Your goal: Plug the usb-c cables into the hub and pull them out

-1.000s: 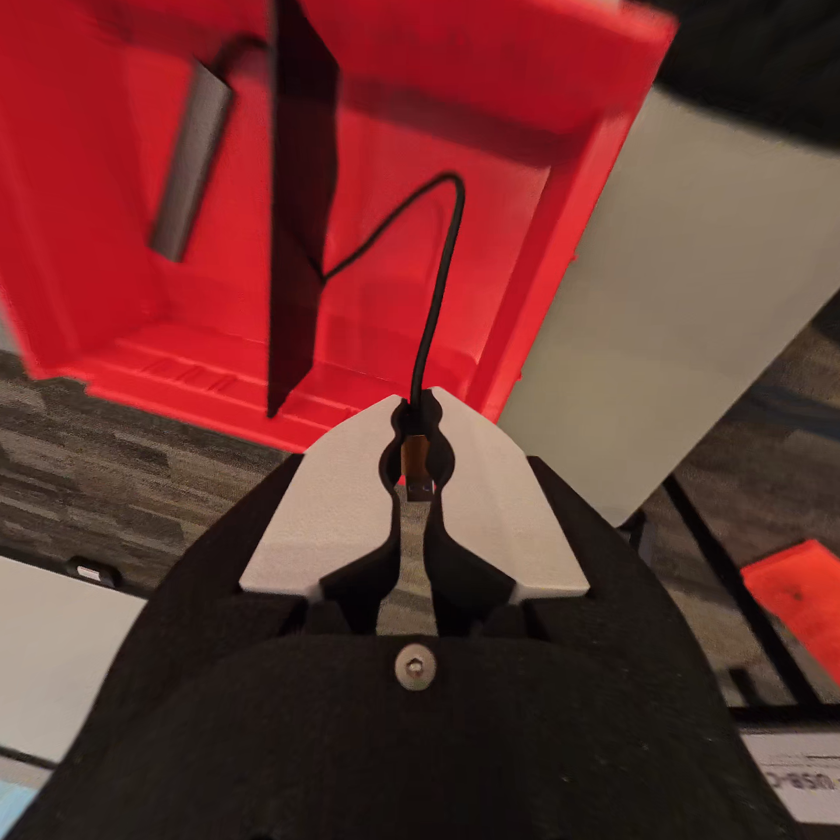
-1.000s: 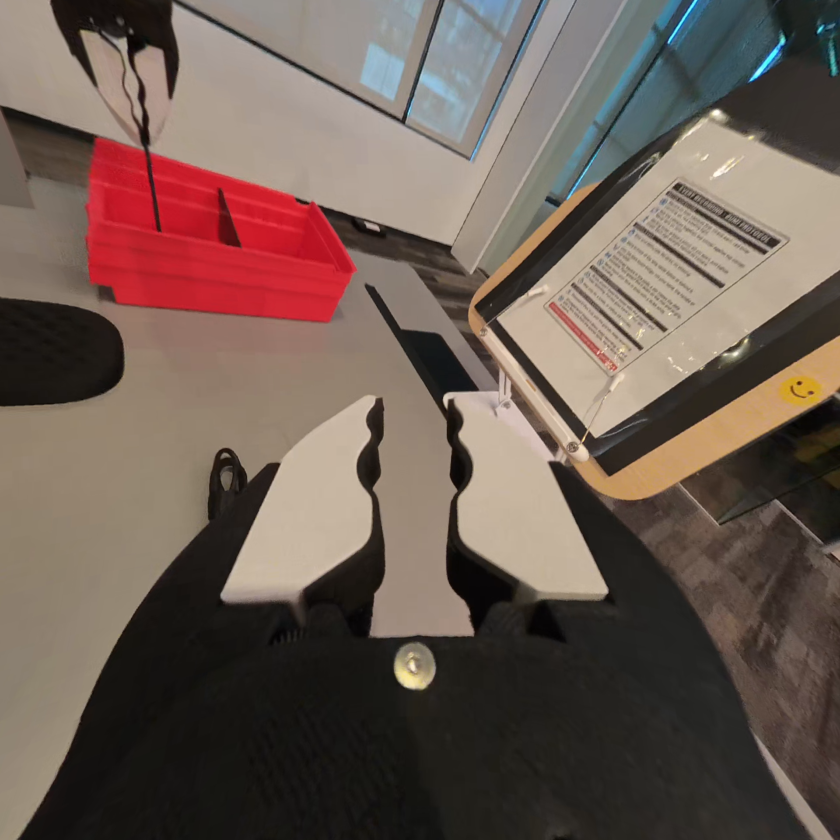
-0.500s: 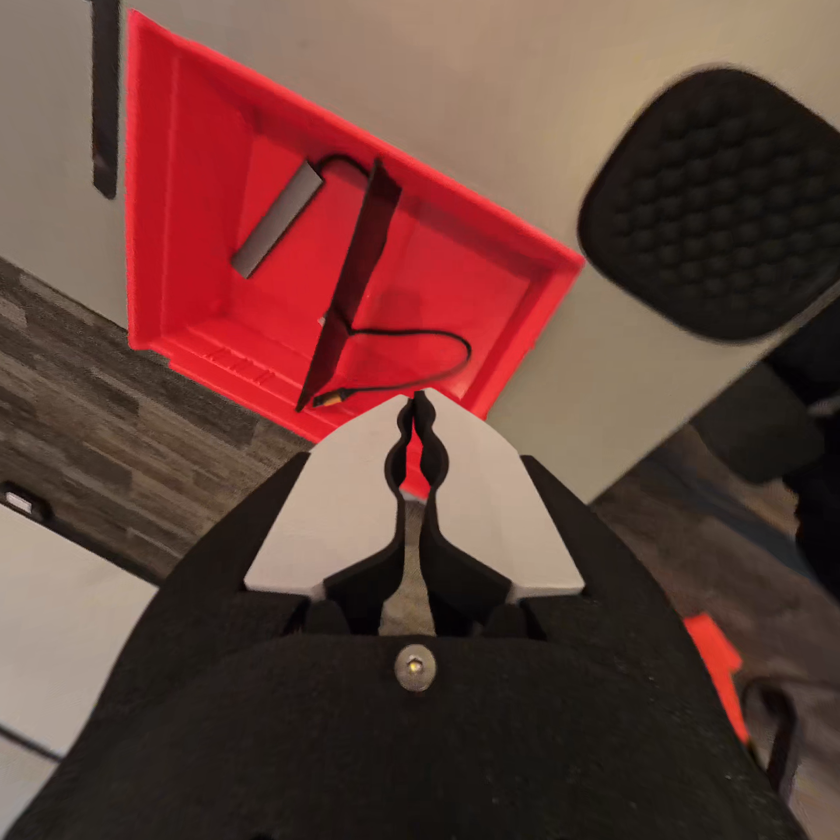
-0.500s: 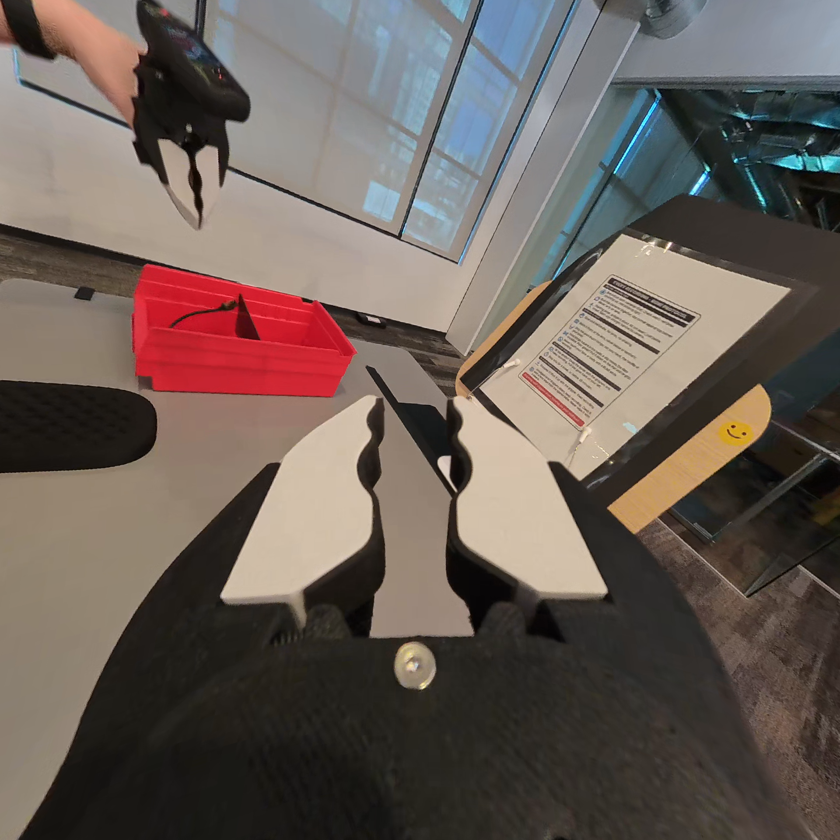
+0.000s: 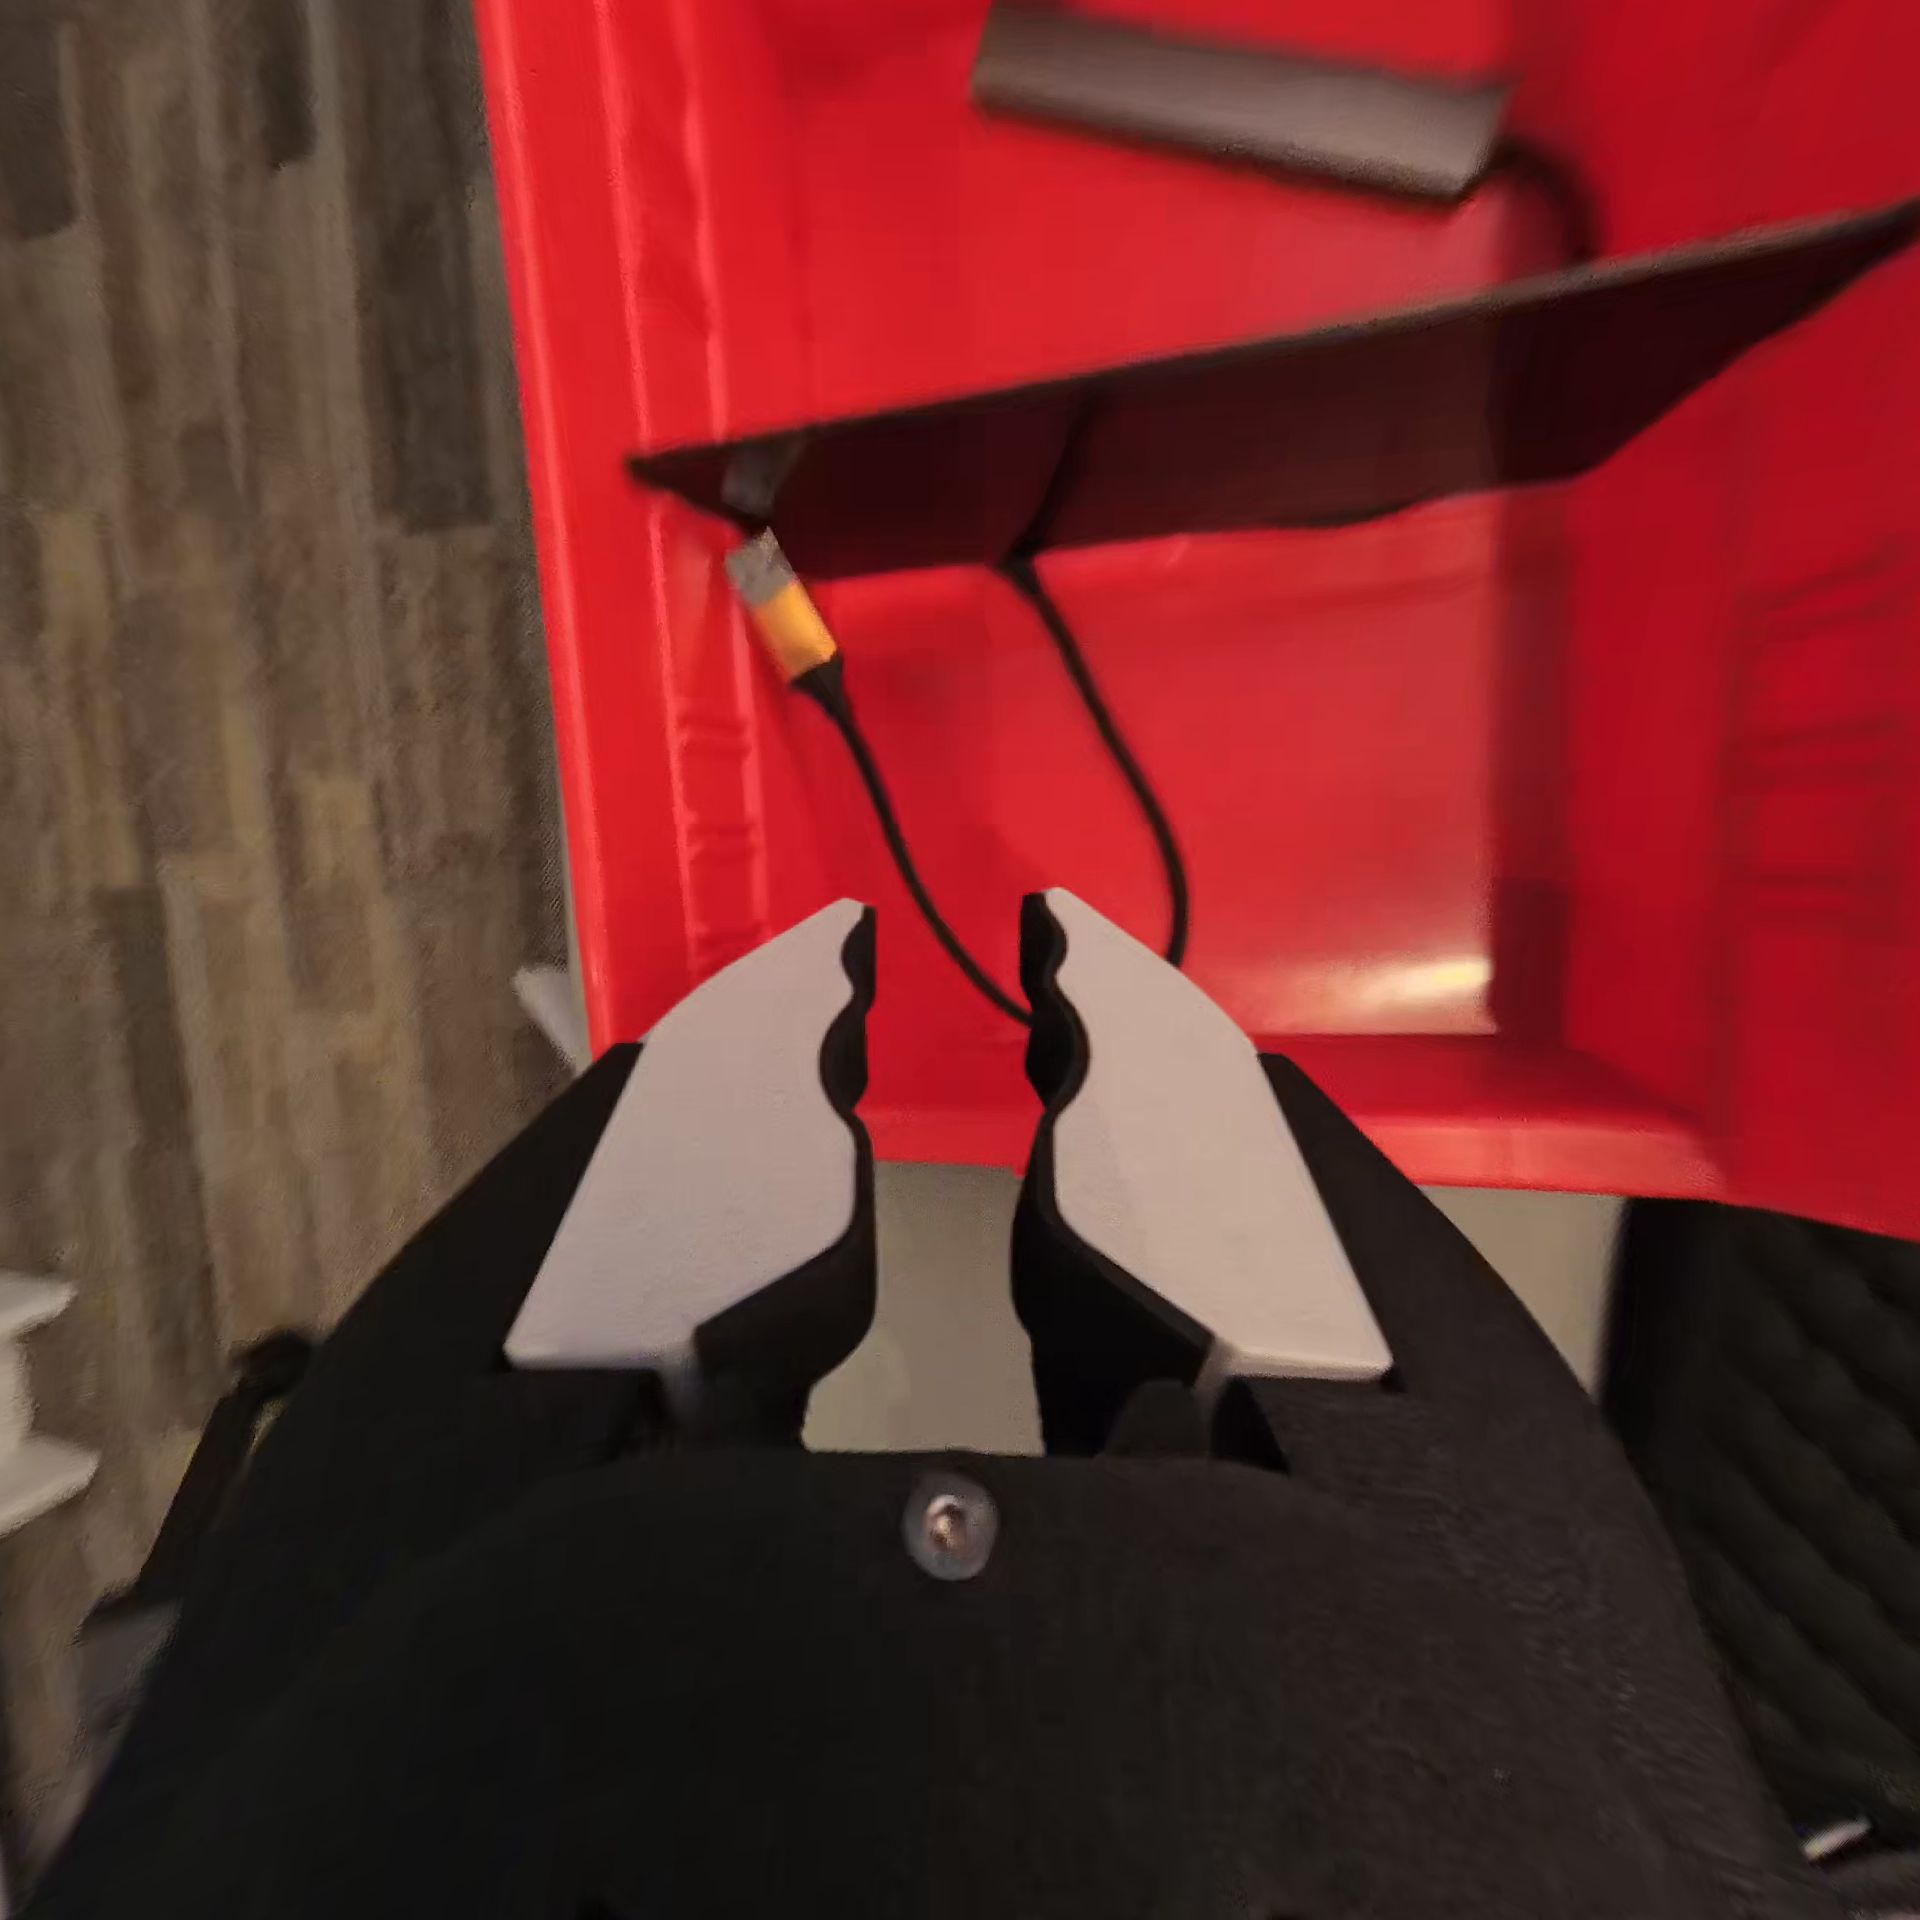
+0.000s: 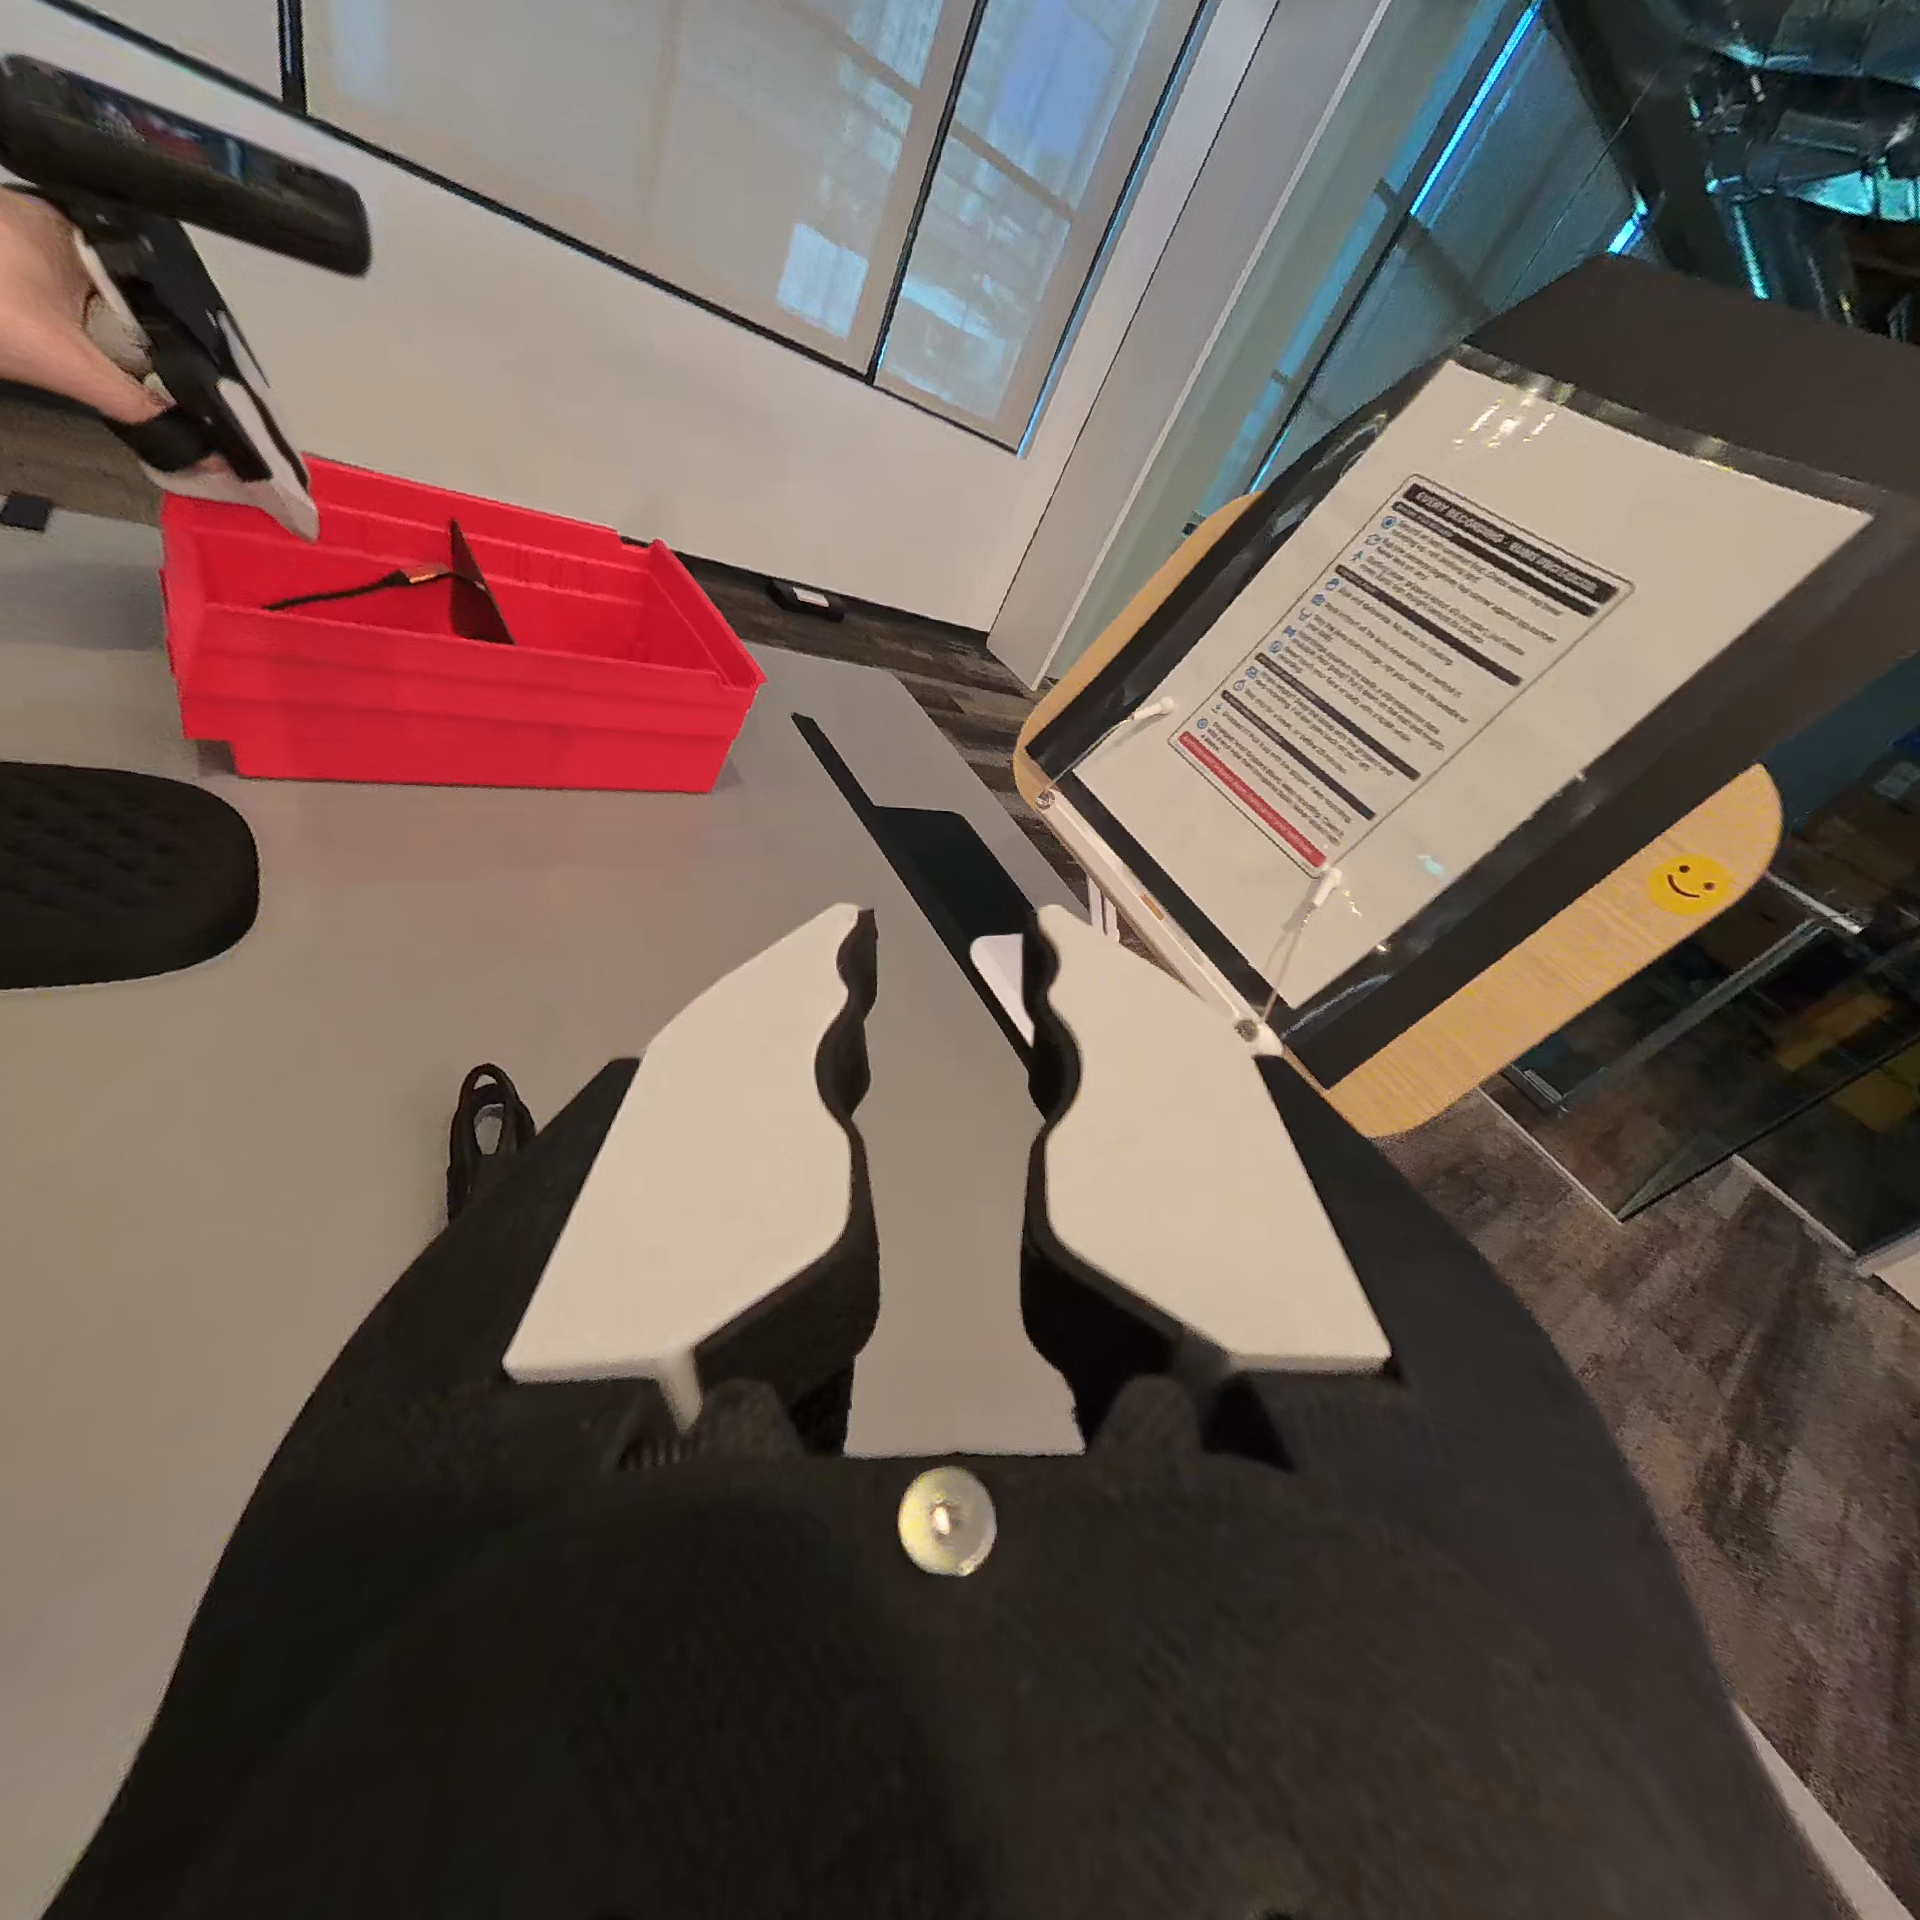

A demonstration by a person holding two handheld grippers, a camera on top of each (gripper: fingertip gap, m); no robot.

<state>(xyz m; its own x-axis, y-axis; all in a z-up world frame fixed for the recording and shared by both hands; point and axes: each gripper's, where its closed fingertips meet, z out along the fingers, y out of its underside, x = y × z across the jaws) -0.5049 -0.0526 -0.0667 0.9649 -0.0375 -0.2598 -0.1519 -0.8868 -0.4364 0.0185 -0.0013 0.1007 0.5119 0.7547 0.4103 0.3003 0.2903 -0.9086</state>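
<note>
A red bin [image 5: 1195, 727] with a black divider [image 5: 1299, 436] holds a grey hub [image 5: 1236, 114] in the far compartment. A black cable [image 5: 904, 852] with an orange and silver plug [image 5: 784, 613] lies in the near compartment, the plug resting by the divider's end. My left gripper [image 5: 948, 920] is open and empty, hovering just above the bin's near wall over the cable. My right gripper [image 6: 951, 930] is open and empty above the grey table [image 6: 312, 1039]. The right wrist view shows the bin [image 6: 447, 686], the cable [image 6: 343, 592] and the left gripper [image 6: 265, 478] held by a hand.
A black textured pad [image 6: 104, 873] lies left of the bin on the table. A coiled black cable [image 6: 488, 1122] lies by my right gripper. A black strip [image 6: 914, 852] runs along the table's right edge. A framed sign [image 6: 1434, 707] stands beyond it.
The left gripper let go of the plug, rose and swung around the bin, then came down close over it and opened. The cable now lies in the bin. The right gripper stayed open.
</note>
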